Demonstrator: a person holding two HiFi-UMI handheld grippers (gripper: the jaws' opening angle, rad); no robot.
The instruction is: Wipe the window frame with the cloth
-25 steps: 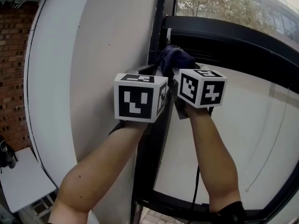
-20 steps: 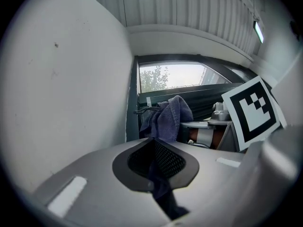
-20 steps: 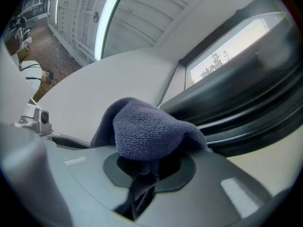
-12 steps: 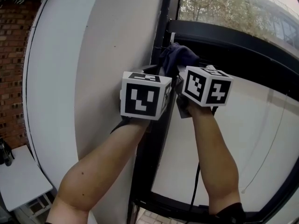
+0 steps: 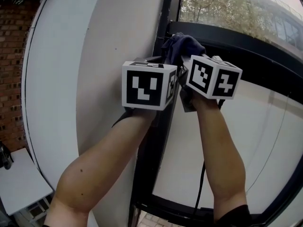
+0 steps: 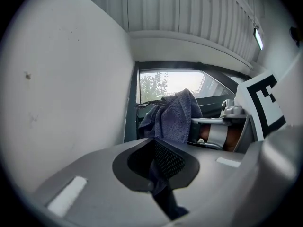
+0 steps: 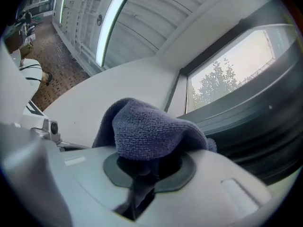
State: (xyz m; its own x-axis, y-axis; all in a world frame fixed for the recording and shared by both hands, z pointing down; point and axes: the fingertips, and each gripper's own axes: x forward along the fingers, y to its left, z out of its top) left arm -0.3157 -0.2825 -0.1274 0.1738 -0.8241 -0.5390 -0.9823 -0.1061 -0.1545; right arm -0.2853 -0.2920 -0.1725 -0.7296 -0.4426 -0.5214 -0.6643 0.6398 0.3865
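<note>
A dark blue cloth (image 5: 182, 46) is bunched against the black window frame (image 5: 161, 27), where its upright meets the cross bar (image 5: 246, 44). Both grippers are raised side by side just below it, their marker cubes facing me. In the left gripper view, my left gripper (image 6: 159, 168) is shut on a dark strip of the cloth (image 6: 175, 116). The rest of it is heaped ahead by the frame (image 6: 131, 109). My right gripper (image 7: 144, 168) is shut on the cloth (image 7: 147, 129), which mounds over its jaws beside the frame (image 7: 251, 119).
A curved white wall (image 5: 94, 56) stands left of the frame, with a brick wall (image 5: 14, 56) and a white table (image 5: 19, 183) beyond it. A pale pane (image 5: 251, 145) lies under the cross bar. A black cable (image 5: 200, 183) hangs by my right forearm. Trees (image 5: 213, 4) show outside.
Both grippers, with the cloth between them, have moved a little up along the frame's upright and slightly right. The hold on the cloth is unchanged.
</note>
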